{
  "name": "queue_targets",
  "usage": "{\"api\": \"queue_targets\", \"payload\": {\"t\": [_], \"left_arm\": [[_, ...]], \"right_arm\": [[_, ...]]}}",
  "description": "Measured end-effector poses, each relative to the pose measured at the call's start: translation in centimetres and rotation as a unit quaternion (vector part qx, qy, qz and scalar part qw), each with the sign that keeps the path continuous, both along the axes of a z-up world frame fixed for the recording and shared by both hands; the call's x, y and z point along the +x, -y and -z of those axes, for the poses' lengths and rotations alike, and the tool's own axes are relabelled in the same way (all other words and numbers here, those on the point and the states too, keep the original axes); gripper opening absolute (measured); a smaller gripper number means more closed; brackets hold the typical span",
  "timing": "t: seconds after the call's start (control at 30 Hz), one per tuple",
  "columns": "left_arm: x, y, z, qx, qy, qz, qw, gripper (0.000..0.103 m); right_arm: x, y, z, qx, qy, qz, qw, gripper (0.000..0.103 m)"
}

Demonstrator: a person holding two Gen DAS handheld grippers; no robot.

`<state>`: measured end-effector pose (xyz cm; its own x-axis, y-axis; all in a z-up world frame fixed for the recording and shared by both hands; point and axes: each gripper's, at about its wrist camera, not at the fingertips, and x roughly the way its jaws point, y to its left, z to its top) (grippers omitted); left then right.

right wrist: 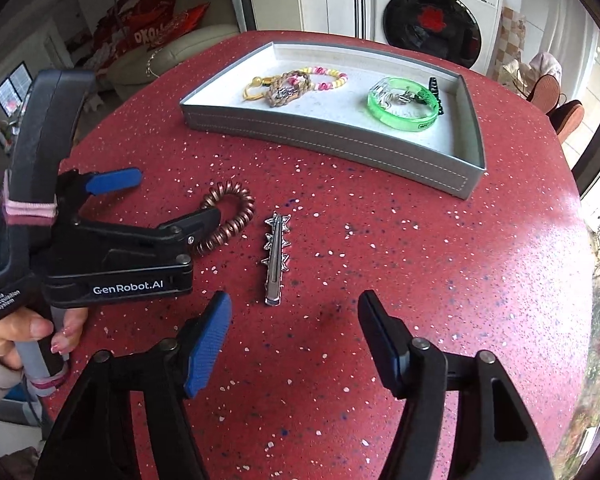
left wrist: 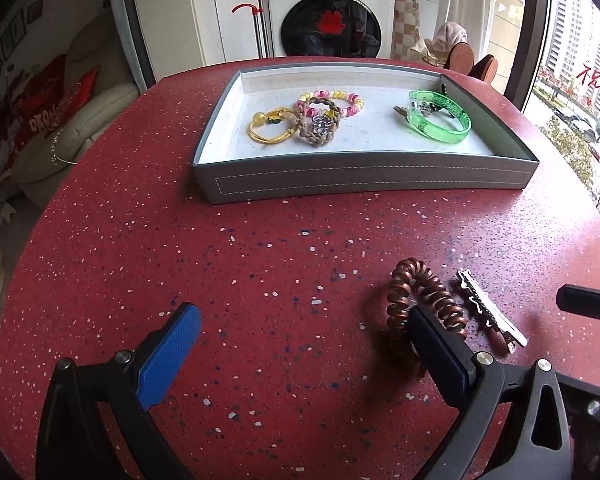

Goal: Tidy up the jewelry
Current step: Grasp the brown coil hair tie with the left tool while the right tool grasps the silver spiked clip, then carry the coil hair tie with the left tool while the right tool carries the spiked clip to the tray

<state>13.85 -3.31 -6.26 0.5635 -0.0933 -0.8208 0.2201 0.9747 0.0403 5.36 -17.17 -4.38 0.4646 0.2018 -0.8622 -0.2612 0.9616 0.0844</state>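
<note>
While both grippers gape empty, a coppery spiral hair tie (right wrist: 228,218) (kinked) lies beside a spiked silver clip (right wrist: 275,258).

On the speckled red table (right wrist: 380,240) a silver hair clip (right wrist: 275,257) lies just ahead of the right gripper (right wrist: 296,316), whose jaws stand apart with nothing between them. To its left the left gripper (right wrist: 172,196) — held by a hand (right wrist: 32,336) — straddles a coiled brown hair tie (right wrist: 228,216). Beyond sits a grey tray (right wrist: 340,140) holding bracelets, among them a green bangle (right wrist: 404,108).
</note>
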Motion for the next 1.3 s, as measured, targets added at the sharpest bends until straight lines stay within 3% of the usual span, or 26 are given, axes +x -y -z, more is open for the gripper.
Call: {"api": "queue_targets", "payload": {"t": [0.27,0.5,0.7,0.87,0.9,1.3], "left_arm": [[0.2,0.0,0.1,0.005,0.001,0.000,1.0000,0.103],[-0.1,0.2,-0.2,-0.005,0.001,0.003,1.0000,0.100],[-0.6,1.2,-0.6,-0.009,0.002,0.024,0.9997,0.070],[-0.9,2.2,-0.8,-0.017,-0.001,0.054,0.9984,0.032],[-1.0,2.5,-0.8,-0.016,-0.001,0.060,0.9981,0.029],[-1.6,2.3,-1.6,-0.034,0.007,0.069,0.9970,0.029]], "right_arm": [[1.0,-1.0,0.6,-0.017,0.009,-0.004,1.000,0.043],[0.9,-1.8,0.6,-0.028,0.015,-0.014,0.999,0.014],[0.9,-1.3,0.6,-0.023,0.014,-0.010,1.000,0.011],[1.0,-0.9,0.2,-0.018,0.017,-0.008,1.000,0.011],[1.0,-0.8,0.1,-0.016,0.017,-0.007,1.000,0.011],[0.9,0.7,-0.8,0.012,0.016,0.005,1.000,0.011]]}}
